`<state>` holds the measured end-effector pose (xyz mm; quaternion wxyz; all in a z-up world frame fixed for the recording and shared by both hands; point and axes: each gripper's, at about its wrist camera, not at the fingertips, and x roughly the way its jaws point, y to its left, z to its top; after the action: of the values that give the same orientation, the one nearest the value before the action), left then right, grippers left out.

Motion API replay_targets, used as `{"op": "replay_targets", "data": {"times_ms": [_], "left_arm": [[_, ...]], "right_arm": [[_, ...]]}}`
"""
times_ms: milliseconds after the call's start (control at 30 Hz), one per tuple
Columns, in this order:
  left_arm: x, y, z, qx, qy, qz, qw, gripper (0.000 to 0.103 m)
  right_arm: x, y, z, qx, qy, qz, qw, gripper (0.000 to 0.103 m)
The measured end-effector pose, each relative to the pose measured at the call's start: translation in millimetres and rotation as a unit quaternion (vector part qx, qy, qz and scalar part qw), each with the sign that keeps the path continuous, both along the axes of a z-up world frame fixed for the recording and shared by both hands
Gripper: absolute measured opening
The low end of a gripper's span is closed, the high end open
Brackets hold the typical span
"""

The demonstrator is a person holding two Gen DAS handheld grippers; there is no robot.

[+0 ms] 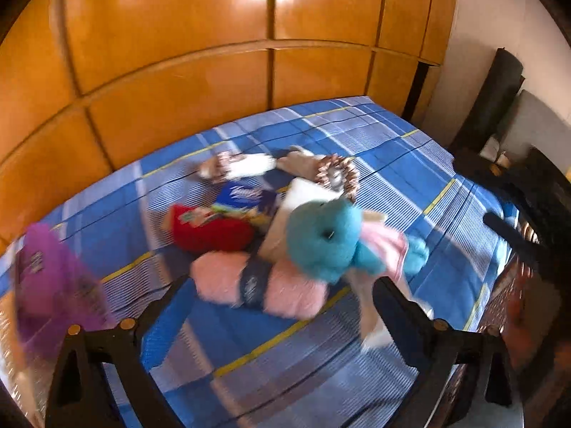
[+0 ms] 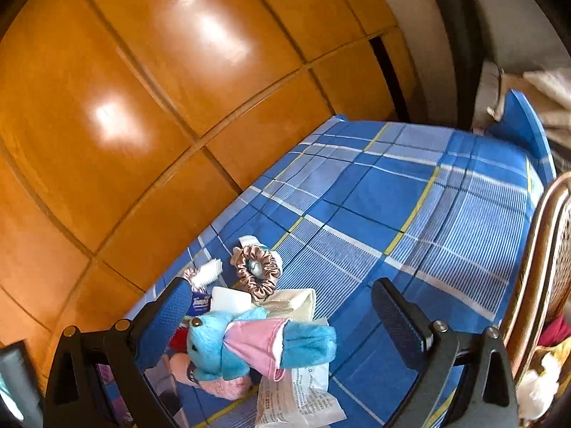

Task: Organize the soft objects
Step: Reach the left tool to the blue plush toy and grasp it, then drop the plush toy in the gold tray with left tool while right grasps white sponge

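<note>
A pile of soft things lies on the blue plaid bed (image 1: 410, 185): a blue plush toy in a pink dress (image 1: 328, 242), a pink fluffy roll with a dark band (image 1: 257, 285), a red cloth item (image 1: 210, 232), a blue tissue pack (image 1: 246, 198) and a brown scrunchie (image 1: 335, 174). My left gripper (image 1: 282, 303) is open just in front of the pink roll and holds nothing. In the right wrist view my right gripper (image 2: 282, 310) is open above the blue plush toy (image 2: 249, 346), with the scrunchie (image 2: 257, 271) beyond it. A white printed packet (image 2: 296, 396) lies under the toy.
A purple bag-like thing (image 1: 53, 285) shows blurred at the left edge. Orange wooden wardrobe doors (image 1: 214, 71) run along the bed's far side. A wicker chair (image 2: 542, 267) with cloth on it stands at the right. The bed's right half (image 2: 428, 214) is bare sheet.
</note>
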<state>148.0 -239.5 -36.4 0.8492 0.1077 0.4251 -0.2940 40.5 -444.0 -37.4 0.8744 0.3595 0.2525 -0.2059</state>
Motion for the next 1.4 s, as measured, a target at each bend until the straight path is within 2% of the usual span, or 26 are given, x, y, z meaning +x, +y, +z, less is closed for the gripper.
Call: {"op": "replay_targets", "data": {"times_ms": [200,267,300,400,600,667,767,900,1000,1133,1300,1333,1367,1400], "left_arm": [[23.6,-44.6,-14.0,0.012,0.007,-0.015,0.9998,0.095],[32.1,-57.5,-25.0,0.027,0.007,-0.015,0.9995,0.080],[35.4,-58.9,-29.9,0.025,0.020,-0.019,0.9993,0.055],[41.7,-51.5,-34.5,-0.007,0.042,-0.014,0.9990,0.048],[30.4,-5.0,-5.4,-0.059,0.017,0.009,0.9981,0.046],[26.9,9.6,4.7,-0.071,0.010,0.018,0.9973,0.046],[19.9,33.7,22.6,-0.077,-0.012,0.033,0.9964,0.046],[6.4,62.4,44.1,-0.071,-0.057,0.047,0.9948,0.046],[-1.7,80.1,55.6,-0.060,-0.092,0.061,0.9921,0.046],[-3.7,100.1,66.6,-0.065,-0.102,0.077,0.9896,0.046],[3.2,109.8,79.1,-0.063,-0.118,0.090,0.9870,0.046],[8.0,110.7,83.3,-0.063,-0.121,0.094,0.9861,0.046],[12.1,112.5,86.8,-0.065,-0.125,0.100,0.9850,0.046],[17.9,114.8,91.5,-0.066,-0.129,0.108,0.9836,0.046]], "right_arm": [[1.2,-6.2,-6.6,0.023,0.002,-0.005,1.000,0.103],[2.4,-5.4,-7.2,0.022,0.004,0.000,1.000,0.103],[2.8,-5.1,-7.5,0.021,0.006,0.000,1.000,0.103],[2.3,-4.8,-7.5,0.020,0.006,0.001,1.000,0.102],[8.8,-2.0,-7.5,0.015,0.015,0.013,1.000,0.097],[14.8,1.0,-8.0,0.011,0.028,0.027,0.999,0.095],[35.7,6.1,-14.1,0.012,0.071,0.060,0.996,0.091],[73.2,17.2,-28.7,0.046,0.125,0.118,0.984,0.087],[98.5,29.3,-37.8,0.046,0.156,0.146,0.976,0.087],[129.3,42.4,-59.1,0.058,0.192,0.157,0.967,0.087],[156.7,60.0,-76.5,0.058,0.214,0.161,0.962,0.086],[160.7,63.6,-77.4,0.045,0.219,0.163,0.961,0.078],[162.9,68.4,-78.5,0.022,0.228,0.160,0.960,0.056],[164.8,71.8,-79.7,0.012,0.233,0.163,0.959,0.051]]}}
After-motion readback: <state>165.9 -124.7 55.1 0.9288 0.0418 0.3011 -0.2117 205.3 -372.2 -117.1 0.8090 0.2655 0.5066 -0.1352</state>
